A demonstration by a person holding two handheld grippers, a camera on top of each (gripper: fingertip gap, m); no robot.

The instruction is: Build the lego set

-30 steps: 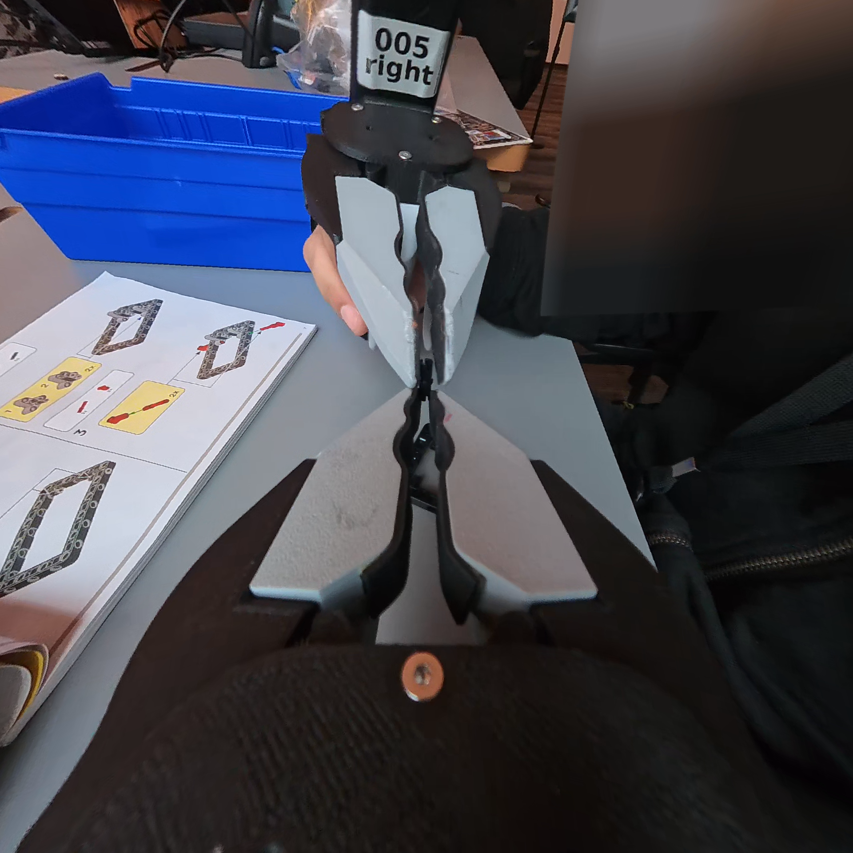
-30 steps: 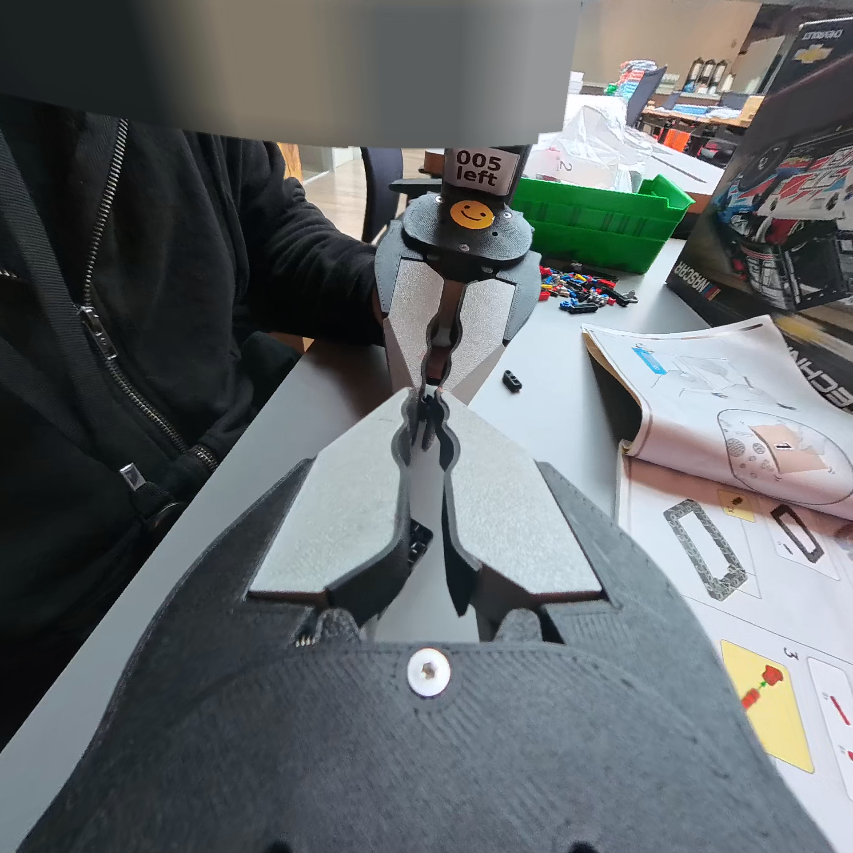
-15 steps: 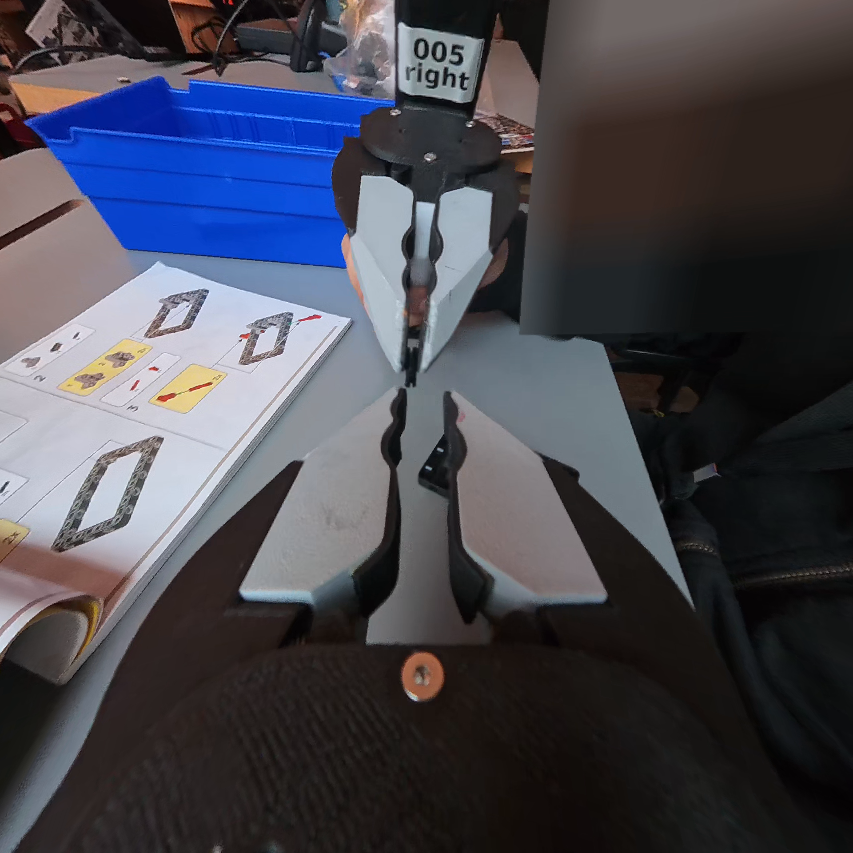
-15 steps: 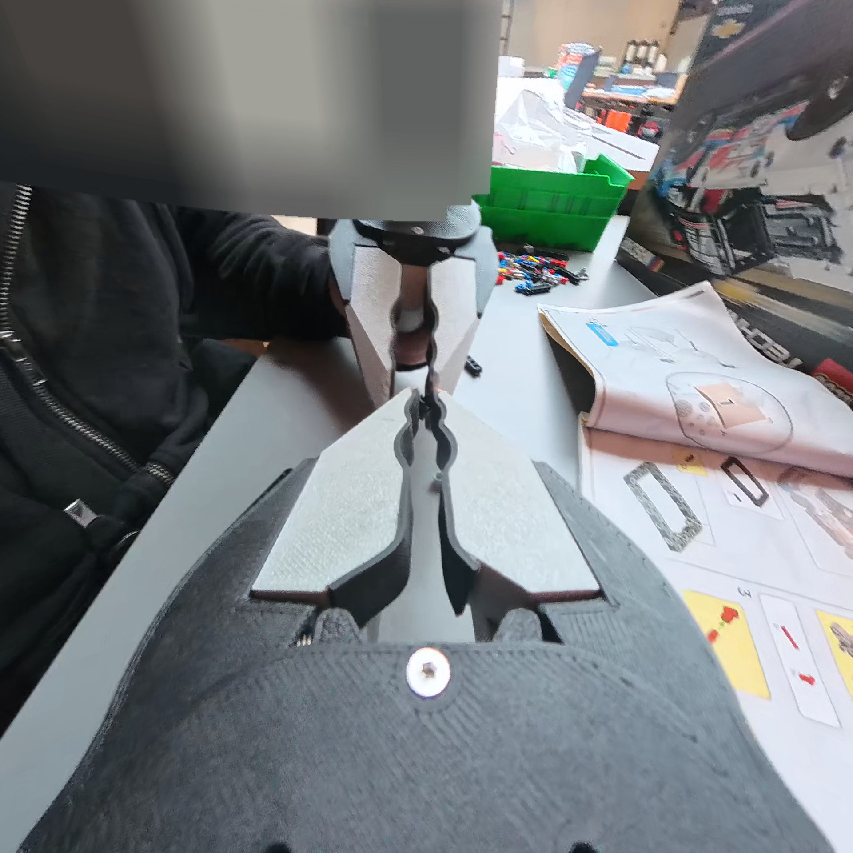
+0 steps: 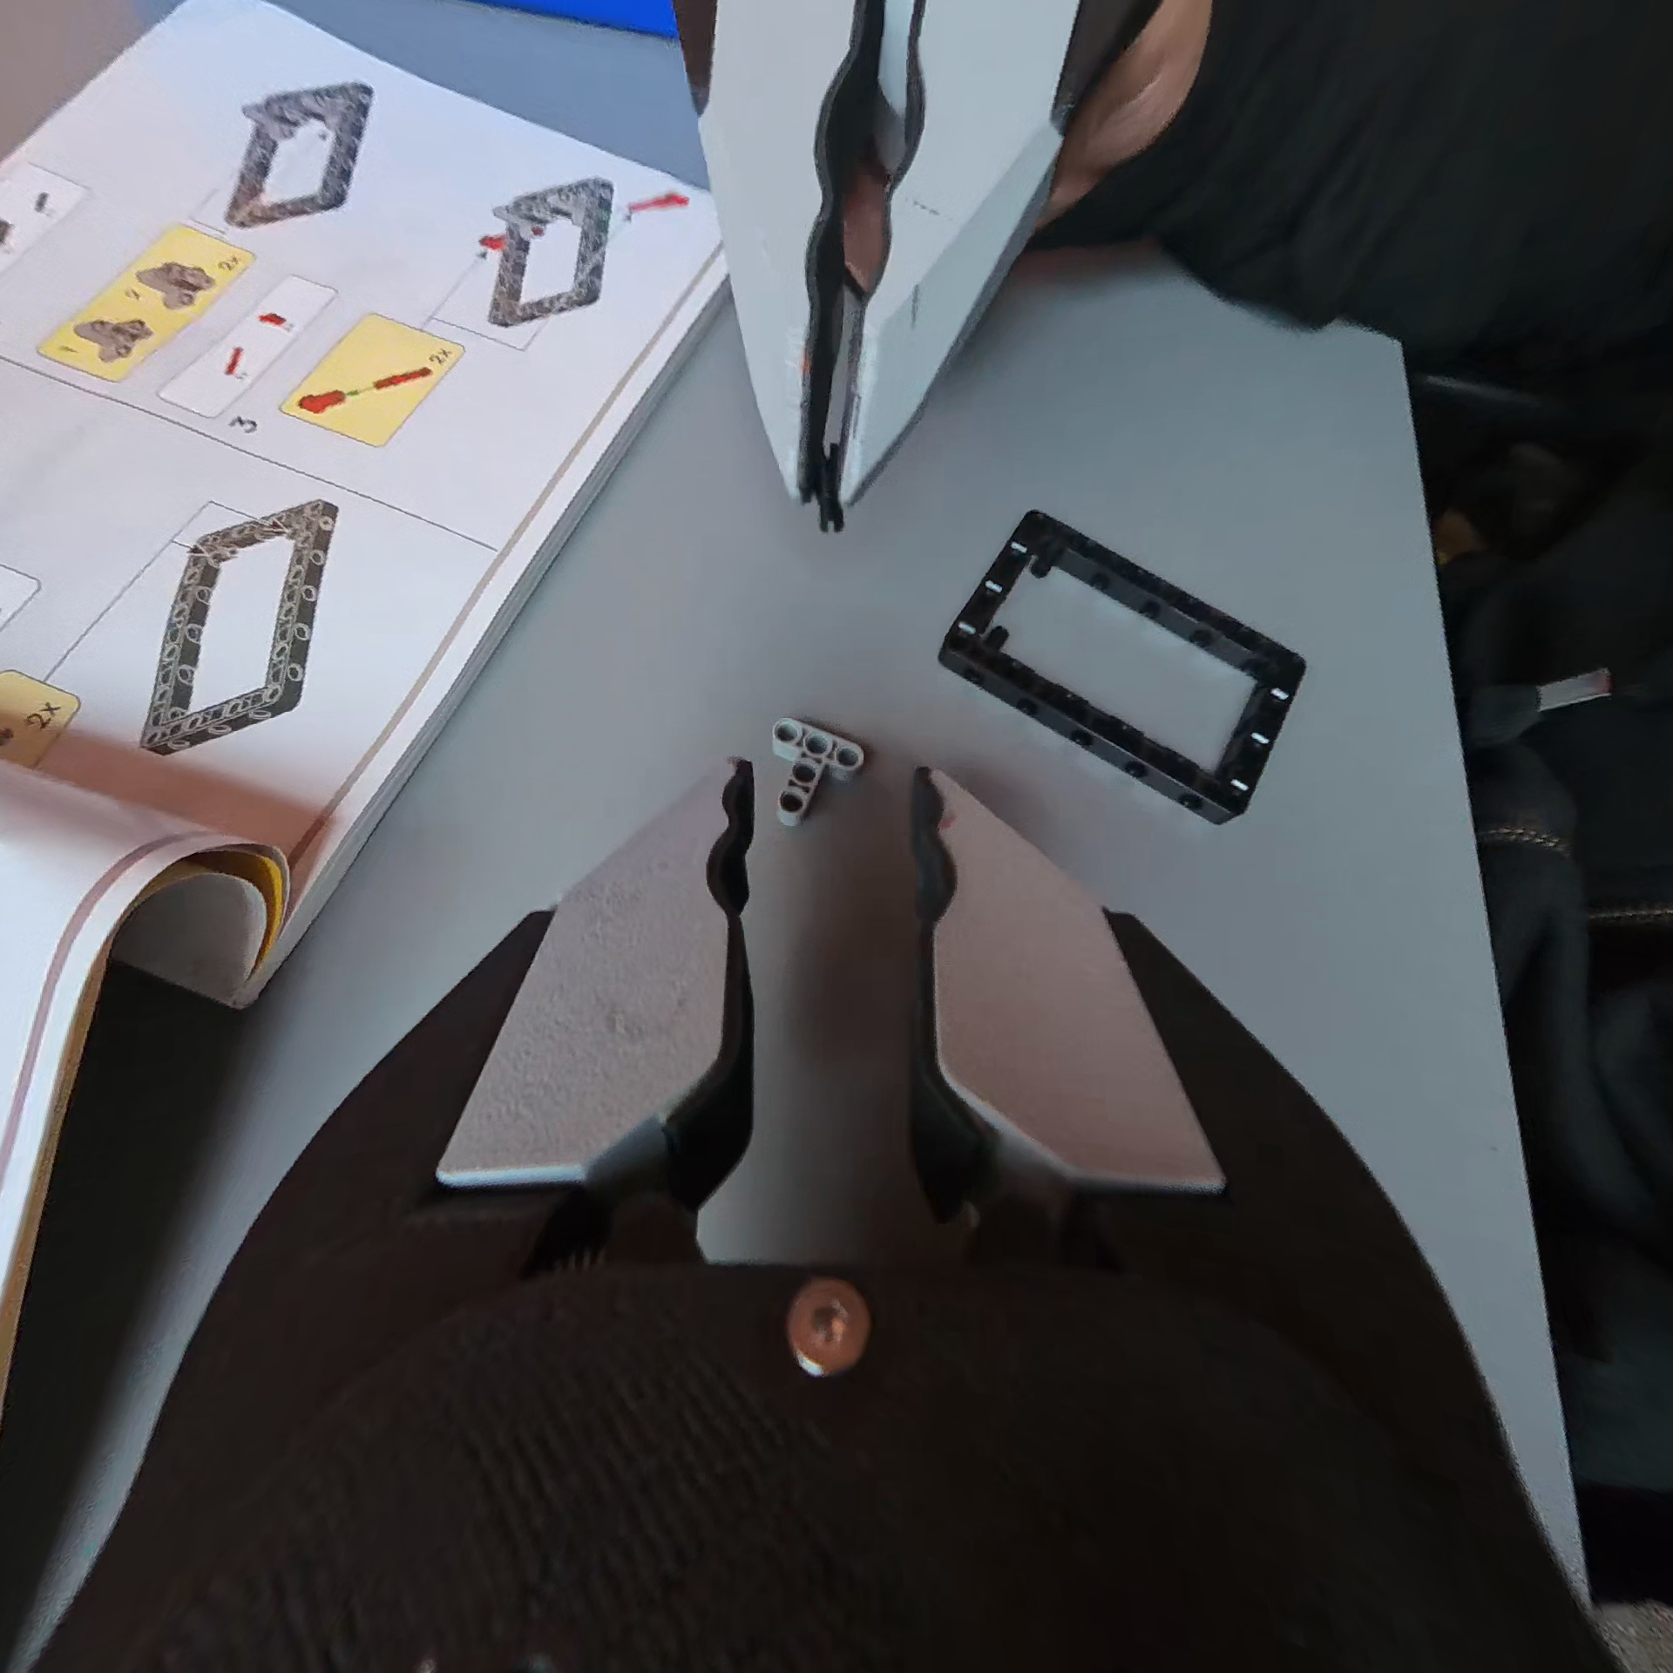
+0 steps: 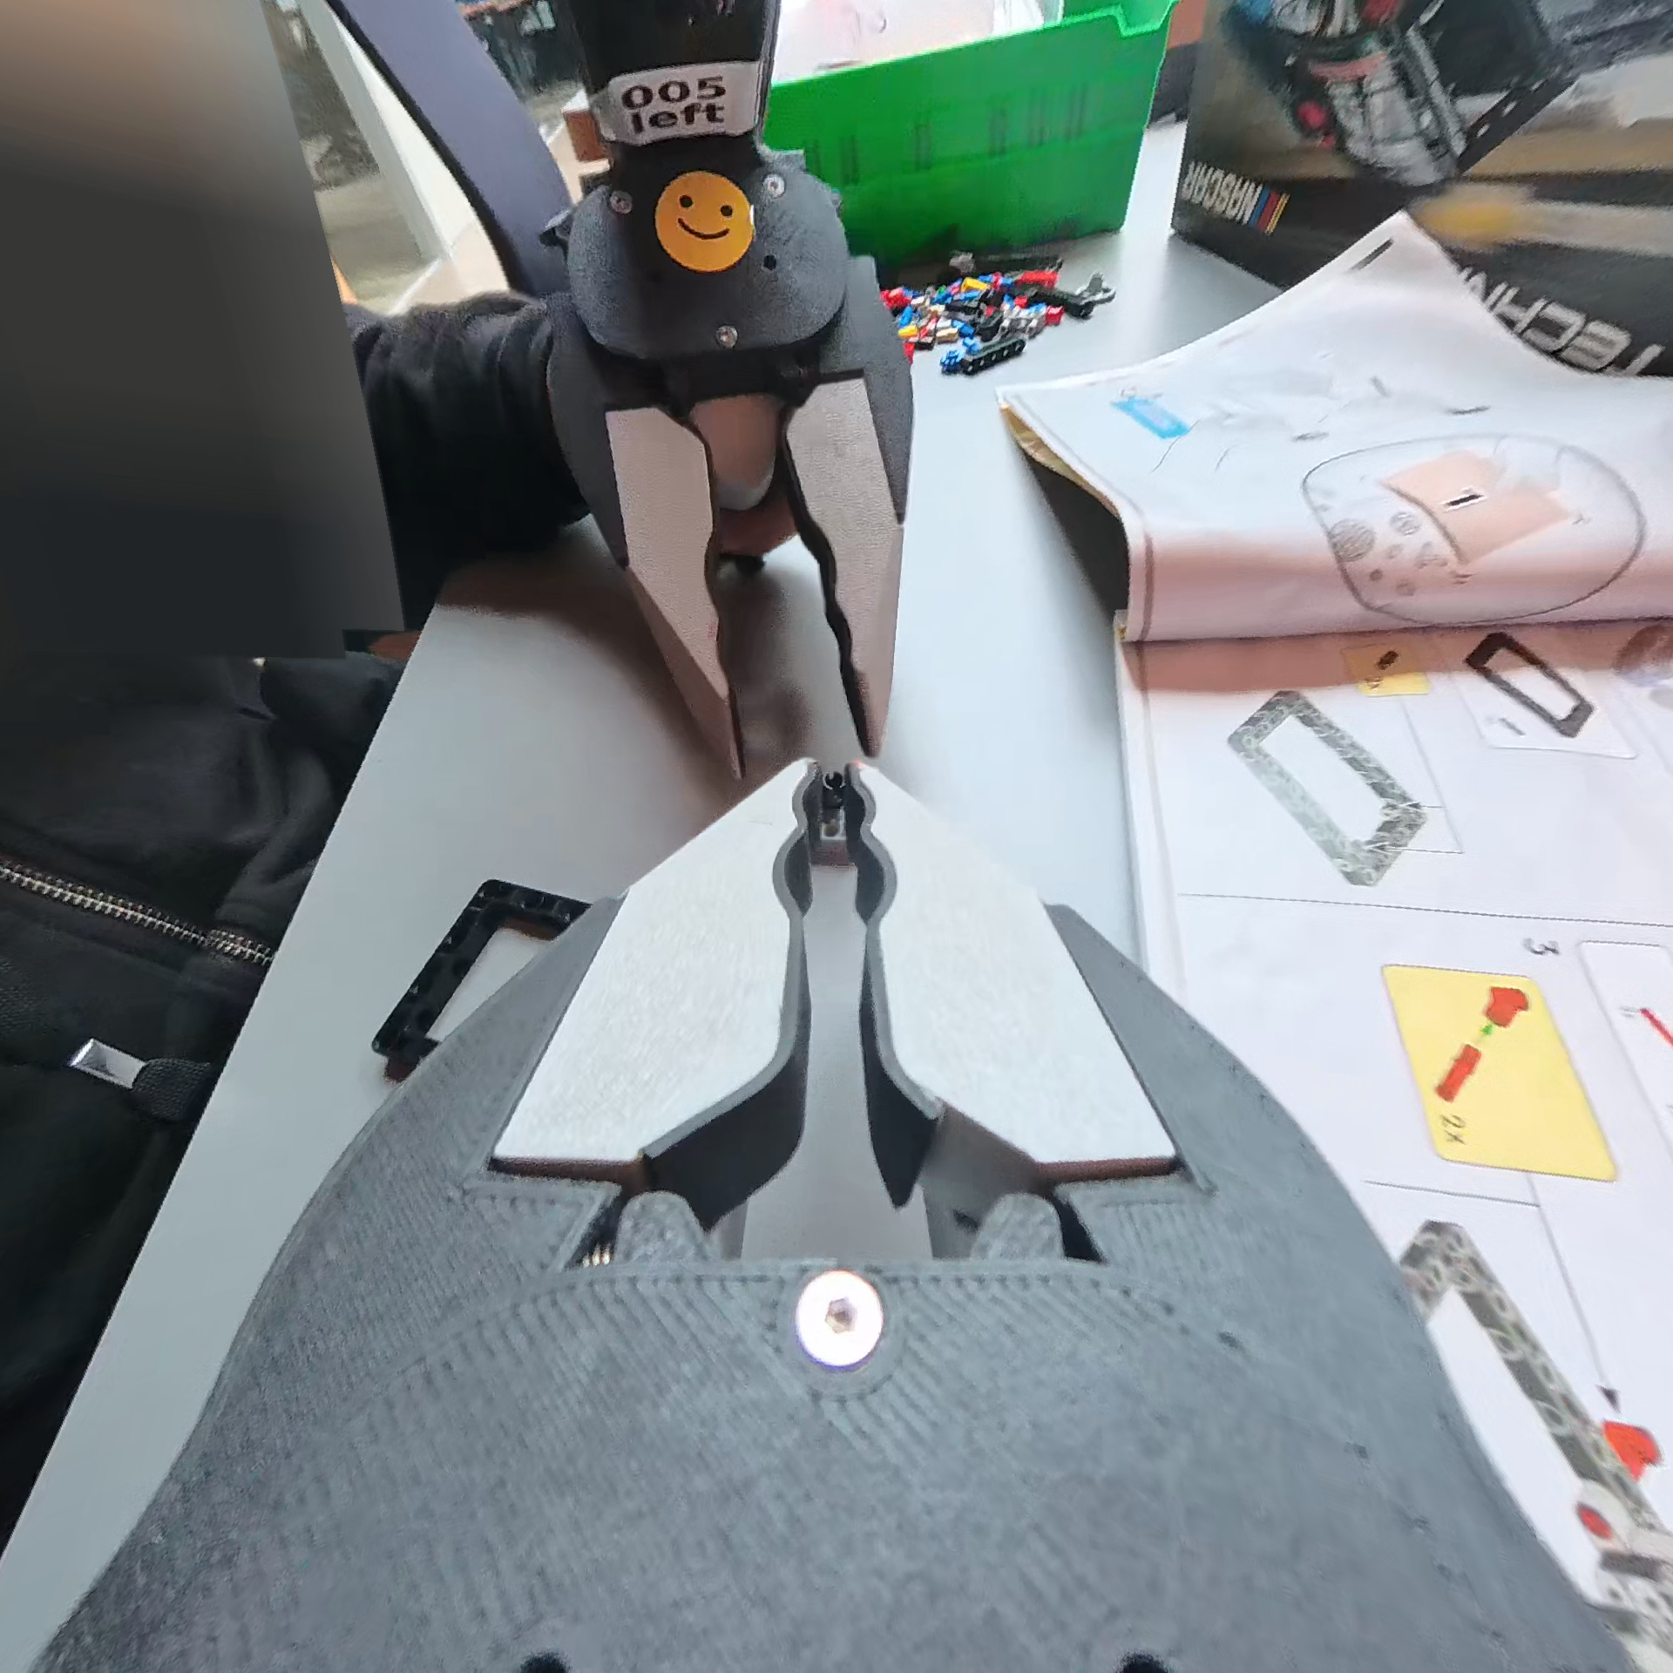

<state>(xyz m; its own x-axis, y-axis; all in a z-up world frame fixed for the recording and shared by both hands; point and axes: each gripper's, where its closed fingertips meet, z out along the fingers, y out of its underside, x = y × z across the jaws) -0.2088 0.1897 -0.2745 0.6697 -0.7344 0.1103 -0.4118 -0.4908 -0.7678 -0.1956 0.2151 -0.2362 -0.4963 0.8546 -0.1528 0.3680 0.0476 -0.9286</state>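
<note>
Your left gripper (image 5: 828, 779) stands open, its two fingers apart with nothing between them, tips poised just above the grey table (image 5: 634, 579). Take the small grey T-shaped piece (image 5: 812, 759) as your landmark: it lies flat on the table just ahead of those open tips, nearer the left finger, touching neither as far as the view shows.

Your right gripper (image 6: 834, 788) is closed to a narrow slit and pinches a small dark pin (image 6: 829, 789) at its very tip; the pin is too small to tell its exact shape. From the left wrist view that same gripper (image 5: 826, 507) points down at the table beyond the T-shaped piece, well apart from it, with the dark bit poking out of the tip.

To the right of the T-shaped piece, near but not touching, the black rectangular frame (image 5: 1123, 665) lies flat close to the table edge. In the right wrist view only one corner of it (image 6: 453, 978) shows beside the gripper body.

To the left of the T-shaped piece the instruction booklet (image 5: 272, 434) lies open. Far beyond it, in the right wrist view, a heap of small coloured parts (image 6: 987, 312) sits before a green bin (image 6: 960, 136), with a printed box (image 6: 1412, 118) beside them.
</note>
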